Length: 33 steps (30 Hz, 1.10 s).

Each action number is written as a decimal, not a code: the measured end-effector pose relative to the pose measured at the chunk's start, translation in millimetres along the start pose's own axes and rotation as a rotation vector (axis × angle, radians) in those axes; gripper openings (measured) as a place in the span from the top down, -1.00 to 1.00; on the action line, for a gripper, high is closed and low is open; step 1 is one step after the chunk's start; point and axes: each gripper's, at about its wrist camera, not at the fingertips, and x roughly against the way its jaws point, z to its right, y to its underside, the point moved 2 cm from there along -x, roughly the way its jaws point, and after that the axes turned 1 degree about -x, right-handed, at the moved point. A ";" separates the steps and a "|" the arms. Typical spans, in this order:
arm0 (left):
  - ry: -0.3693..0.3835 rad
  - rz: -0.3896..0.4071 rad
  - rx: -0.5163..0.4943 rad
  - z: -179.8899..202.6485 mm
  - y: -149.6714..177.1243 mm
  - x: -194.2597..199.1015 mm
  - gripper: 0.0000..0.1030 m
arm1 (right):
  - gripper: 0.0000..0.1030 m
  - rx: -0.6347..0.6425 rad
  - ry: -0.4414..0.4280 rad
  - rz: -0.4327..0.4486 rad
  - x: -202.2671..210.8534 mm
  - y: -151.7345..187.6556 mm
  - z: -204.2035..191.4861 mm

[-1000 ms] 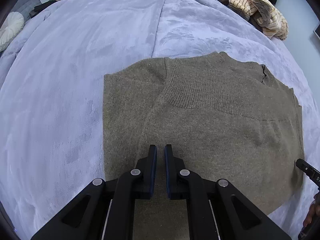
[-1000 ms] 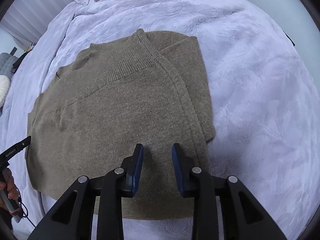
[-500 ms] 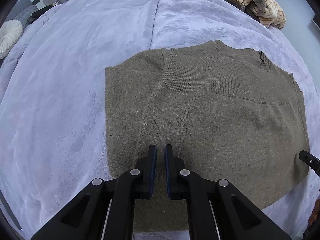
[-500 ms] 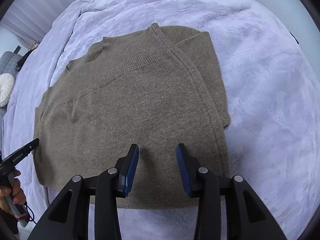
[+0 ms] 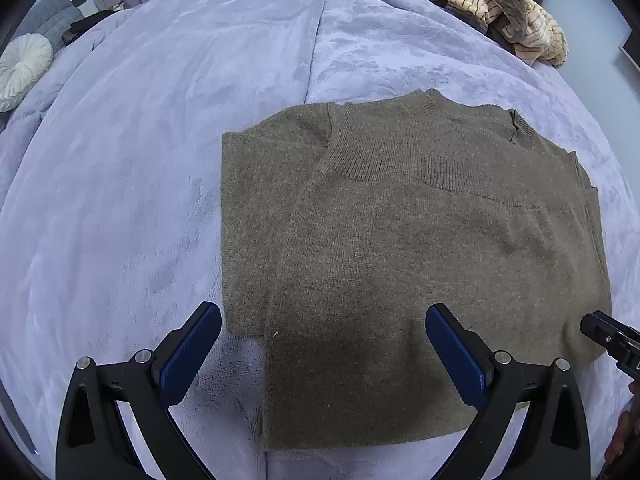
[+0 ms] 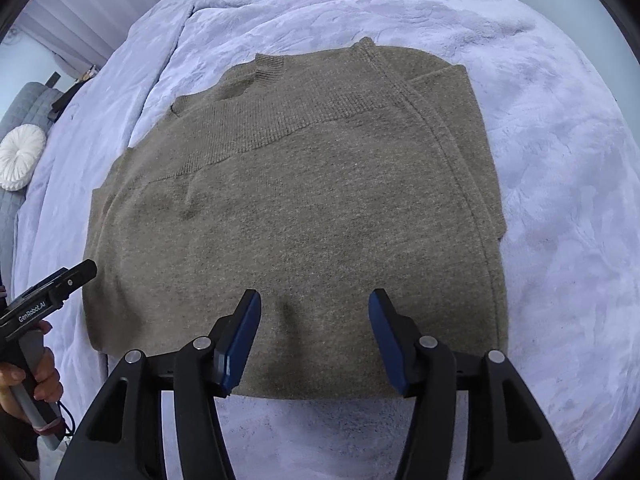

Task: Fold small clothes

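An olive-brown knit sweater (image 5: 400, 260) is lying flat and folded on the lavender blanket (image 5: 160, 160) of the bed. The left tongs (image 5: 323, 344) are standing wide, holding nothing; the right tongs (image 6: 315, 336), having just been opening, are hovering empty over its near hem.

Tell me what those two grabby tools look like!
Each tool is black plastic with two fingers. The left tool and the right tool both have blue pads on the inner faces and round silver screws at the joints. Seen from the right wrist, the left tool bears white lettering that reads GenRobot.AI, a grey handle and a thin black cord.
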 end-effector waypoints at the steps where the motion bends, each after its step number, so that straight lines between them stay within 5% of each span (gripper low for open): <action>1: 0.001 0.000 0.004 -1.1 0.0 -0.2 -0.99 | -0.19 0.000 -0.003 -0.002 -0.4 1.0 -1.3; 11: 0.020 -0.032 0.026 -14.8 13.1 -4.9 -0.99 | -1.00 0.076 -0.119 0.048 9.0 12.8 -28.9; 18: 0.043 -0.037 0.069 -29.7 18.7 -1.1 -0.99 | -1.00 0.005 -0.355 -0.112 -11.9 27.8 -60.1; 25: 0.069 -0.039 0.096 -51.8 26.6 0.2 -0.99 | -1.00 -0.076 -0.459 -0.201 -35.3 44.1 -87.7; 33: 0.138 -0.076 0.239 -95.7 43.6 -9.1 -0.99 | -1.00 -0.203 -0.596 -0.301 -71.0 66.3 -119.2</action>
